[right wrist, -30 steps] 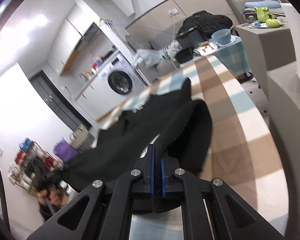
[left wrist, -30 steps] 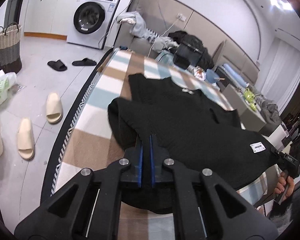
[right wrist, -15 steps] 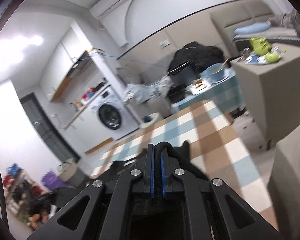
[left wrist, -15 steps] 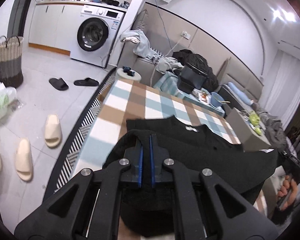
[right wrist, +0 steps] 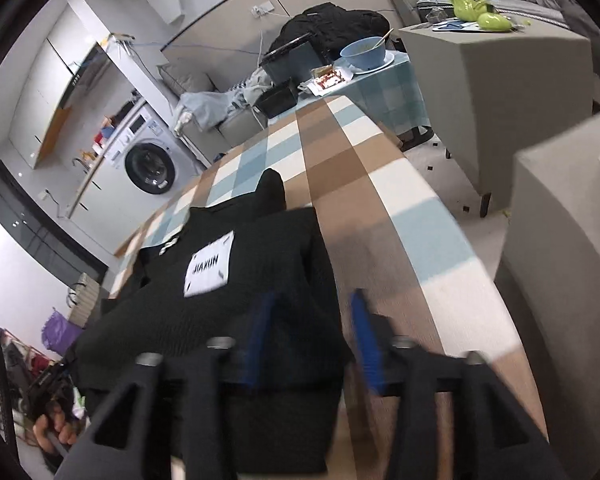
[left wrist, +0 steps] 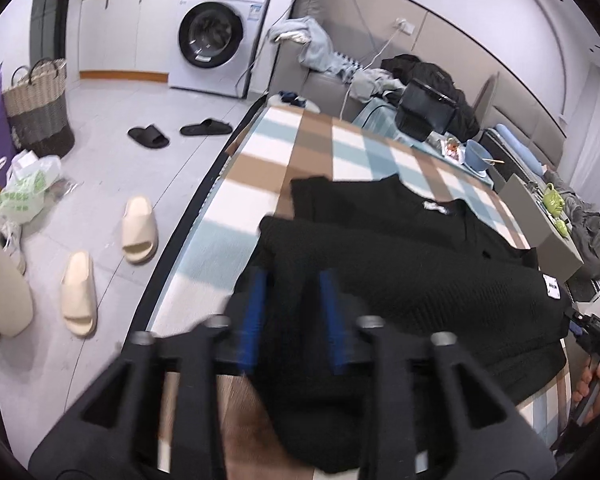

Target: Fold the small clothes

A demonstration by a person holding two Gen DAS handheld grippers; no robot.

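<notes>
A black knit garment [left wrist: 400,264] with white labels lies folded over on the checked tablecloth [left wrist: 312,148]. My left gripper [left wrist: 292,296] is open, its blue-padded fingers spread over the garment's near left edge. The same garment [right wrist: 236,288], with a white label reading JIAXUN, shows in the right wrist view. My right gripper [right wrist: 310,312] is open over the garment's near right edge, the fabric lying loose between and below the jaws. The other gripper and hand show at the right edge of the left wrist view [left wrist: 592,344].
A washing machine [left wrist: 216,36], a woven basket [left wrist: 40,104] and slippers [left wrist: 140,228] are on the floor to the left. A blue bowl [right wrist: 364,52], a black bag [right wrist: 332,28] and a grey box [right wrist: 496,72] lie beyond the table's far and right edges.
Both grippers held the garment's edge, carried it forward over the rest, then opened. The fabric now lies folded on the table, released.
</notes>
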